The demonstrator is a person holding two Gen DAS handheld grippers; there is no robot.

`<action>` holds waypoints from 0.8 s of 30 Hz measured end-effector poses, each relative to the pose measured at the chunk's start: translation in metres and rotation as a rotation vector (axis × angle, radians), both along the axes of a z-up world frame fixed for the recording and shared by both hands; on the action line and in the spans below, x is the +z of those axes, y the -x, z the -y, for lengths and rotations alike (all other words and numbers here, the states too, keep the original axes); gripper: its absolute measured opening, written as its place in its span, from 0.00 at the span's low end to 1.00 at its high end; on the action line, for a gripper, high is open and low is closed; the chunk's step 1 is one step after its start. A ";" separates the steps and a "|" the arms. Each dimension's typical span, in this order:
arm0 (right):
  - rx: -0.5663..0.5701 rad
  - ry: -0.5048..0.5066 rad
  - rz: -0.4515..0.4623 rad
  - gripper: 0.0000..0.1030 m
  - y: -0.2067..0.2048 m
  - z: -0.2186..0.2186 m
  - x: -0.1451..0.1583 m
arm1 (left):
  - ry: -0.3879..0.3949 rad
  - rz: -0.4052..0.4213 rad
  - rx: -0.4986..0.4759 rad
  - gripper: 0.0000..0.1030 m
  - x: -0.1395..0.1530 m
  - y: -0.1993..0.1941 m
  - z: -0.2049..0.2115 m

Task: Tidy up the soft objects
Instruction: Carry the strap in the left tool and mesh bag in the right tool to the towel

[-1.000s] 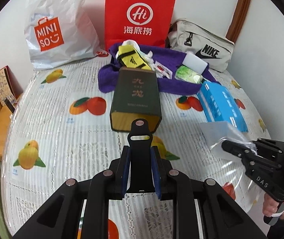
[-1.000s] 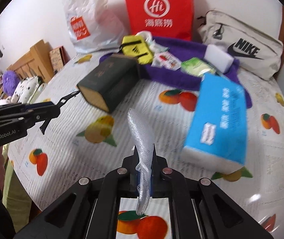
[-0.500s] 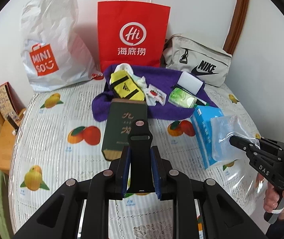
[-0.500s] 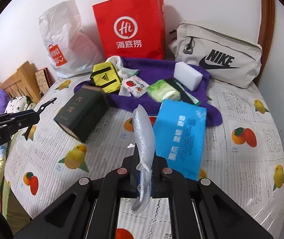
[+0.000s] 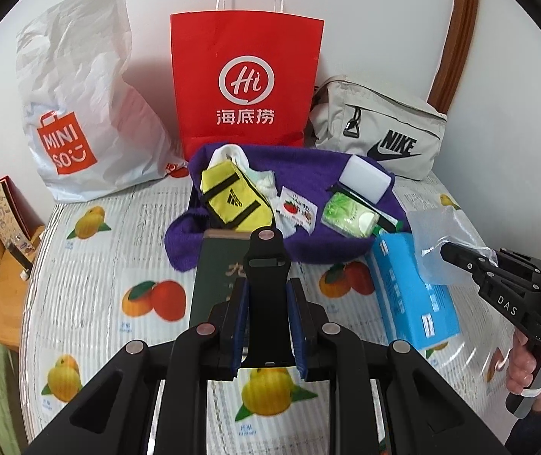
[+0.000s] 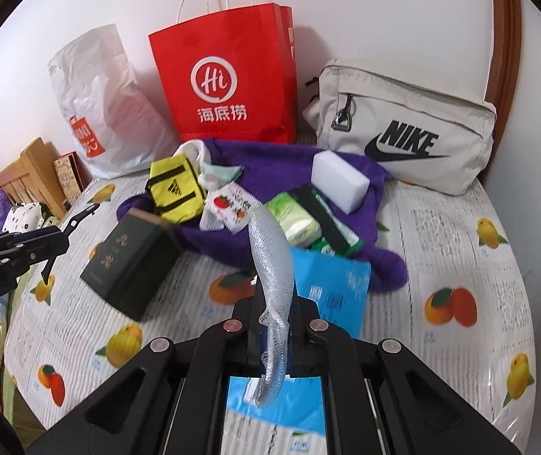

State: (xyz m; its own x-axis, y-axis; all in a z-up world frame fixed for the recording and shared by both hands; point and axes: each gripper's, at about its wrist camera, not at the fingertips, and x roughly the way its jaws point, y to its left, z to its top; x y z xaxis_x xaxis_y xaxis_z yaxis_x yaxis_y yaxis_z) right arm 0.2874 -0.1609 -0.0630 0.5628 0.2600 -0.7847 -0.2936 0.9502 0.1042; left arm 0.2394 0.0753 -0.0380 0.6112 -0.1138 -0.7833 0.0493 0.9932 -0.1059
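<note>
While the right gripper (image 6: 275, 326) stays off the bed, its jaws are clamped on a clear, crinkled plastic bag (image 6: 270, 265) that stands up between them and trails below, above a bright blue tissue pack (image 6: 333, 284) lying on the fruit-printed white bedspread (image 6: 460, 250). The left gripper (image 5: 266, 303) holds a black clip-shaped piece (image 5: 266, 261) between its blue-padded jaws, pressed close on it, in front of a dark green rectangular box (image 5: 213, 280) lying on the bedspread.

Behind the box, a rumpled purple towel (image 5: 308, 174) carries a yellow pouch with black straps (image 5: 232, 201), a small strawberry-printed sachet (image 5: 295, 208), a green wet-wipe pack (image 5: 348, 214) and a white foam block (image 5: 363, 182). Against the wall stand a white crumpled Miniso plastic bag (image 5: 77, 110), a red paper shopping bag with white rope handles (image 5: 246, 87) and a beige Nike waist bag (image 5: 376, 132). In the left view a hand (image 5: 536, 367) grips the right tool's handle at the frame's edge; wooden furniture (image 6: 31, 174) sits beside the bed.
</note>
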 end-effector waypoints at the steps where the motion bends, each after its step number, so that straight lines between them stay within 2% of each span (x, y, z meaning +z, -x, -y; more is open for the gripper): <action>1: 0.001 -0.003 0.000 0.06 -0.004 0.000 0.000 | -0.001 0.002 0.002 0.19 0.001 -0.004 0.000; 8: 0.001 -0.023 0.005 0.06 -0.033 -0.002 0.001 | 0.008 0.016 -0.005 0.19 0.005 -0.030 -0.003; 19: 0.002 -0.074 -0.005 0.06 -0.076 -0.006 -0.006 | 0.050 -0.002 -0.018 0.19 -0.005 -0.076 -0.006; 24: 0.014 -0.068 -0.010 0.06 -0.095 -0.013 -0.012 | 0.044 -0.006 -0.031 0.19 -0.010 -0.093 -0.003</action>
State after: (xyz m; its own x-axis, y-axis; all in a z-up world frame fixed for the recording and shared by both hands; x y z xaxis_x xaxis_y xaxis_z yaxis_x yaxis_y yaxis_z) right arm 0.3829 -0.1482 -0.0754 0.5510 0.3205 -0.7705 -0.3054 0.9367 0.1713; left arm 0.3325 0.0786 -0.0477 0.6022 -0.1670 -0.7807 0.0787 0.9855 -0.1501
